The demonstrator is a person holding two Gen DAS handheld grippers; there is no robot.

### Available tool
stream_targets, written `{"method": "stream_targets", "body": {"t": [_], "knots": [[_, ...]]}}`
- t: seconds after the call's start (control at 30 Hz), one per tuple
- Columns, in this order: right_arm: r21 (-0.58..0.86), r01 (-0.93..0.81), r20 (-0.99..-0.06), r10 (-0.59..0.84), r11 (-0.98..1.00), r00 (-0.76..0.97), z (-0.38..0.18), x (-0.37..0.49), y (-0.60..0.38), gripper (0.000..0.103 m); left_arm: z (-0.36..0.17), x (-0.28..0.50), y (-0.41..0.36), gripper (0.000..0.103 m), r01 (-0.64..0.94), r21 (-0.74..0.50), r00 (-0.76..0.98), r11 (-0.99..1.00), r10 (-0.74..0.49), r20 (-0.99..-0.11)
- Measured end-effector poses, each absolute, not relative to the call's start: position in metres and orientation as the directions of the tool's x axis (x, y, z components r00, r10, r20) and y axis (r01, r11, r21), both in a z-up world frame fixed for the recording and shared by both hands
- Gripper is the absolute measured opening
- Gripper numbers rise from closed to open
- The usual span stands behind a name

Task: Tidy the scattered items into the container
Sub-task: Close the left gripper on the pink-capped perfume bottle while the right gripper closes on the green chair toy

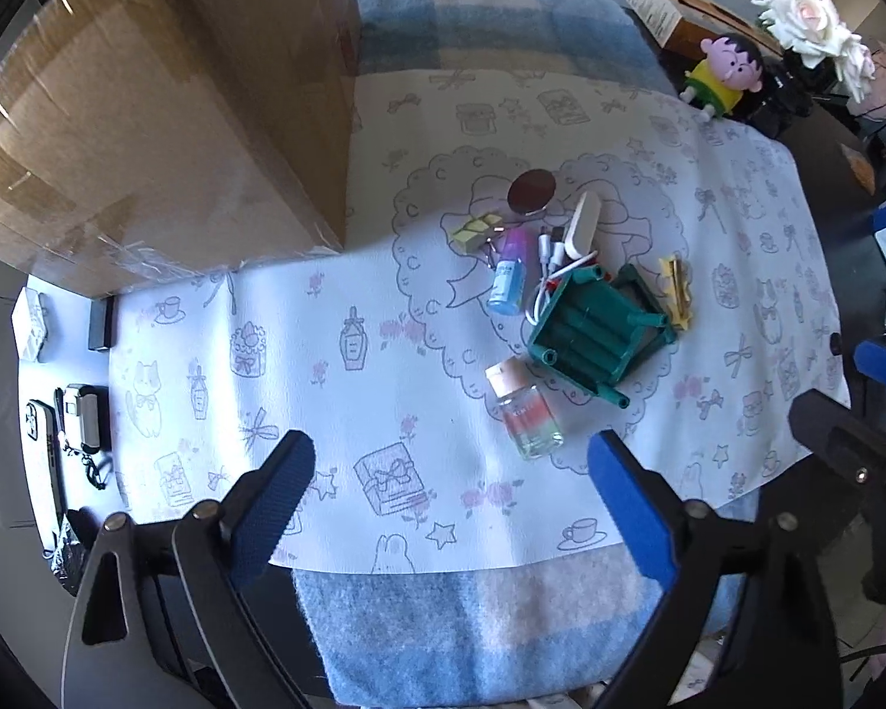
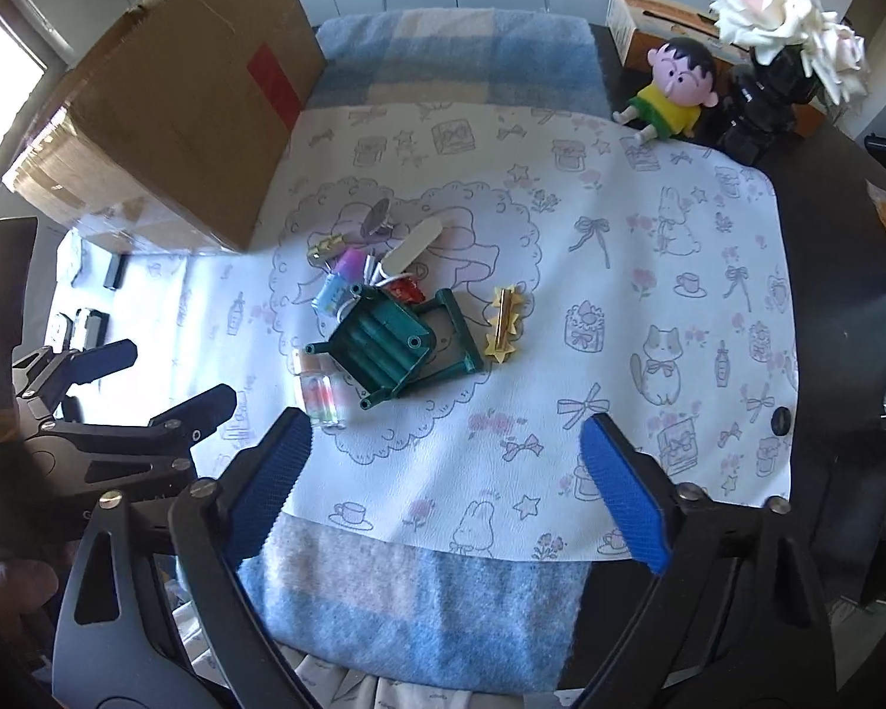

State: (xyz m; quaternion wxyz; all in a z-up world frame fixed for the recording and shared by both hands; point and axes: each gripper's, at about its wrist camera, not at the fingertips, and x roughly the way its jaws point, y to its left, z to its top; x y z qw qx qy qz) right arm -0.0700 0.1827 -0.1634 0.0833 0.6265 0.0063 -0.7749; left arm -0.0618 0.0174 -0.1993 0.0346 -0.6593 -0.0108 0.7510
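Observation:
A green basket lies tipped over on the patterned mat. Around it lie a clear bottle with a peach cap, a blue-purple bottle, a white charger with cable, a yellow hair clip, a round brown mirror, a gold clip and a red item. My left gripper is open and empty, near the clear bottle. My right gripper is open and empty, in front of the pile.
A large cardboard box stands at the back left. A doll, a vase of white roses and a carton stand back right. Phone and keys lie at the left edge.

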Motion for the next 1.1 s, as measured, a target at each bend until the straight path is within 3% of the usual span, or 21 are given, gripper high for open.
{"method": "stream_targets", "body": {"t": [0.2, 0.3, 0.43, 0.57, 0.8, 0.9, 1.03, 1.1], "knots": [[0.091, 0.145, -0.978, -0.116, -0.985, -0.175, -0.188, -0.082, 0.183, 0.082, -0.225, -0.071, 0.025, 0.084, -0.011, -0.072, -0.093, -0.997, 0.073, -0.993], [0.093, 0.149, -0.981, -0.117, -0.984, -0.157, -0.2, -0.088, 0.183, 0.075, -0.234, -0.076, 0.032, 0.076, -0.015, -0.072, -0.074, -0.997, 0.073, -0.995], [0.101, 0.157, -0.984, -0.122, -0.982, -0.128, -0.216, -0.096, 0.183, 0.063, -0.243, -0.08, 0.04, 0.075, -0.04, -0.061, -0.054, -0.997, 0.063, -0.997], [0.118, 0.163, -0.984, -0.137, -0.98, -0.11, -0.229, -0.103, 0.181, 0.062, -0.253, -0.083, 0.039, 0.068, -0.025, -0.054, -0.023, -0.998, 0.055, -0.998], [0.127, 0.187, -0.985, -0.147, -0.974, -0.096, -0.244, -0.112, 0.168, 0.059, -0.267, -0.086, 0.03, 0.064, 0.017, -0.063, 0.021, -0.998, 0.064, -0.998], [0.122, 0.194, -0.986, -0.141, -0.973, -0.084, -0.251, -0.116, 0.163, 0.05, -0.271, -0.086, 0.031, 0.053, 0.012, -0.075, 0.038, -0.997, 0.075, -0.996], [0.122, 0.2, -0.988, -0.139, -0.972, -0.072, -0.258, -0.12, 0.158, 0.038, -0.274, -0.086, 0.033, 0.051, 0.012, -0.087, 0.048, -0.996, 0.087, -0.995], [0.12, 0.203, -0.988, -0.137, -0.972, -0.072, -0.259, -0.122, 0.157, 0.034, -0.276, -0.086, 0.033, 0.045, 0.018, -0.096, 0.057, -0.995, 0.097, -0.994]]}}
